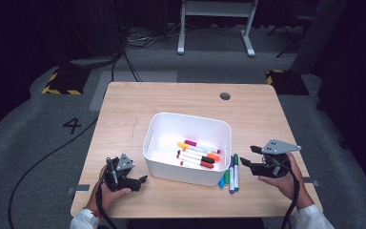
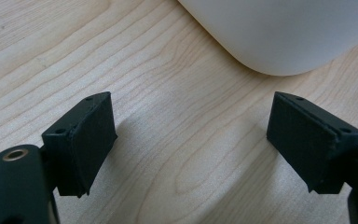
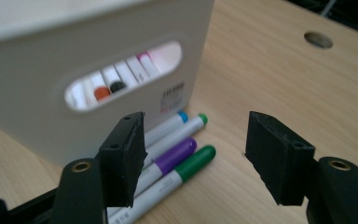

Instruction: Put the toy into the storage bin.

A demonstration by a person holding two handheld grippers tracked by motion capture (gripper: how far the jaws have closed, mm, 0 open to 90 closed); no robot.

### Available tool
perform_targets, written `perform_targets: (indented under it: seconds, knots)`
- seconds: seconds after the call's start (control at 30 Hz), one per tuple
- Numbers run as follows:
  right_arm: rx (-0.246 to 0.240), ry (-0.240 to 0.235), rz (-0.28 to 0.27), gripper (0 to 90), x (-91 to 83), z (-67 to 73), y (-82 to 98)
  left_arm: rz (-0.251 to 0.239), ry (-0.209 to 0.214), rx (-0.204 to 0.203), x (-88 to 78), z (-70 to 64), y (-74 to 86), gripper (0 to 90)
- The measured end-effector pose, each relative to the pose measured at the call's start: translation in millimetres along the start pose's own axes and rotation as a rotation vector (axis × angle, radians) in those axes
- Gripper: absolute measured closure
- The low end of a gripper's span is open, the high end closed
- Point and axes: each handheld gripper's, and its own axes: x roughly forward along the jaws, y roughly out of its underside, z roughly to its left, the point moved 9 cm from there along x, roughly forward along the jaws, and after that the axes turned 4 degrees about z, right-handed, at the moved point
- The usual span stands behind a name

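Right gripper view: the right tongs stand apart and empty, the markers just ahead-left, long axes running away from them; left tongs also apart.

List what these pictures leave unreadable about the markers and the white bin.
- White plastic bin: the small printed label on its end wall is too blurred to read in the right gripper view.
- Loose markers on the wooden table: their tail ends are hidden behind the right tongs' near jaw in that view.
- Markers inside the bin: cap colours show, but any print on the barrels is too small in the high view.
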Motion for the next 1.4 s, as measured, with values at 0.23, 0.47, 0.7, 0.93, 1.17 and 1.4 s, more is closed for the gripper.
perform_targets:
  seconds: [0.23, 0.47, 0.7, 0.93, 1.17, 1.4]
  knots:
    - [0.039, -0.013, 0.072, 38.3, 33.4, 3.1, 29.8, 0.000, -0.001, 0.000, 0.0, 0.1, 0.0, 15.5]
    - [0.054, -0.021, 0.090, 38.2, 45.9, 6.1, 36.8, 0.000, -0.001, 0.001, -0.1, 0.2, 0.0, 15.5]
    - [0.066, -0.012, 0.118, 37.8, 56.1, 1.7, 46.2, 0.000, 0.000, 0.001, 0.0, 0.1, 0.0, 15.5]
    - [0.060, 0.015, 0.151, 42.8, 59.0, -5.0, 56.9, 0.000, -0.002, 0.001, -0.1, 0.2, 0.0, 15.5]
    - [0.104, 0.027, 0.153, 53.4, 55.8, -19.9, 64.9, 0.001, -0.002, 0.002, -0.1, 0.2, 0.0, 15.5]
    - [0.122, 0.046, 0.159, 56.3, 53.3, -32.0, 67.7, 0.000, -0.001, 0.002, -0.1, 0.2, 0.0, 15.5]
